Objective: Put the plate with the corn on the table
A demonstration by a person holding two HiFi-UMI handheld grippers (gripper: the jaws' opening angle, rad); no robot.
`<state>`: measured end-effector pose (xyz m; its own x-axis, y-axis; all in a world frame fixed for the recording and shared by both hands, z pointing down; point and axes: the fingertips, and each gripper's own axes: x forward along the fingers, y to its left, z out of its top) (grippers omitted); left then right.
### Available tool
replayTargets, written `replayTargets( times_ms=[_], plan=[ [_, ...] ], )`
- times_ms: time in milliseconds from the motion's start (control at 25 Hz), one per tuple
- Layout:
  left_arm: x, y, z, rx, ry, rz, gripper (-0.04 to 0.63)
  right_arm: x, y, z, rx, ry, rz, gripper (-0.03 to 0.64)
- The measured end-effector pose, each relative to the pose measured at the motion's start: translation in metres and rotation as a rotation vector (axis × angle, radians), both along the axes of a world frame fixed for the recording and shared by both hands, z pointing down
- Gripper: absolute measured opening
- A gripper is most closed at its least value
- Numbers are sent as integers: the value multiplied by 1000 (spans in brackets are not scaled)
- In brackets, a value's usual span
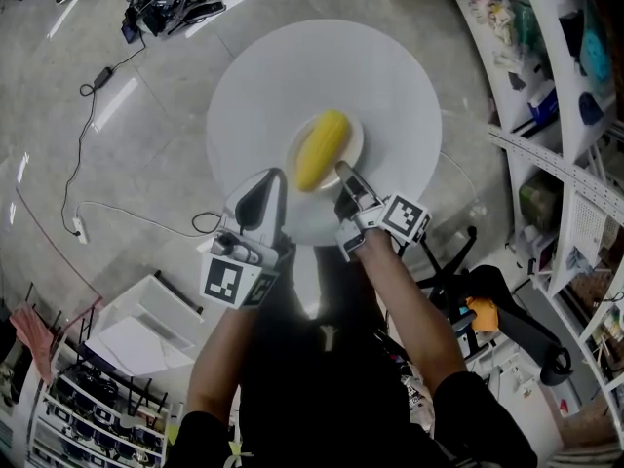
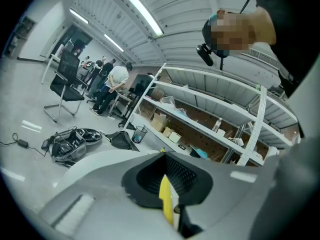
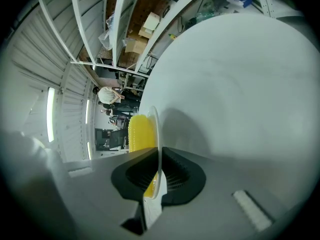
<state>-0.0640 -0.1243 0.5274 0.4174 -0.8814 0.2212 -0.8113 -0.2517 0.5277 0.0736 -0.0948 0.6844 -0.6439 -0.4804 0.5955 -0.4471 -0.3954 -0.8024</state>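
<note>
Plate: white and round, over the round white table, just toward 6 o'clock from the tabletop's centre in the head view. Whether it rests flat on the surface cannot be told.

Corn: one yellow cob on the plate, lying along the 1-to-7 o'clock line, its near end past the rim.

Right gripper: at the plate's 5 o'clock edge. In its own view the jaws are clamped on the thin white rim, with the cob beside it and the tabletop beyond.

Left gripper: at the plate's 7 o'clock, just beside the cob's near end. Its own view shows the jaws drawn nearly together, only a thin yellow strip in the slit, and nothing visibly clamped.

Surroundings: cables on the floor at 11 o'clock, shelving at 3 o'clock, and people far back in the left gripper view.
</note>
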Motion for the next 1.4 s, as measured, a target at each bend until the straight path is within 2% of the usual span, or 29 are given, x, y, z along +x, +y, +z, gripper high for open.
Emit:
replayTargets(
  times_ms=[600, 760, 920, 1000, 1200, 1320, 1400],
  plan=[
    [1, 2, 4, -11, 7, -4, 3, -2, 2, 9, -37, 17, 8, 26],
    [-1, 4, 4, -6, 10, -9, 3, -6, -3, 8, 12, -4, -5, 25],
    [-2, 5, 4, -6, 10, -10, 3, -5, 0, 9, -9, 14, 3, 25],
    [-2, 6, 5, -10, 12, -12, 3, -8, -4, 9, 18, -7, -2, 23],
    [-2, 9, 7, -10, 15, -13, 3, -2, 4, 14, -34, 43, 5, 21],
    [-3, 10, 9, -13, 17, -18, 3, -8, -4, 11, 26, 16, -17, 21],
    [-4, 10, 8, -13, 20, -21, 3, -8, -4, 11, 29, 15, -19, 21]
  ],
)
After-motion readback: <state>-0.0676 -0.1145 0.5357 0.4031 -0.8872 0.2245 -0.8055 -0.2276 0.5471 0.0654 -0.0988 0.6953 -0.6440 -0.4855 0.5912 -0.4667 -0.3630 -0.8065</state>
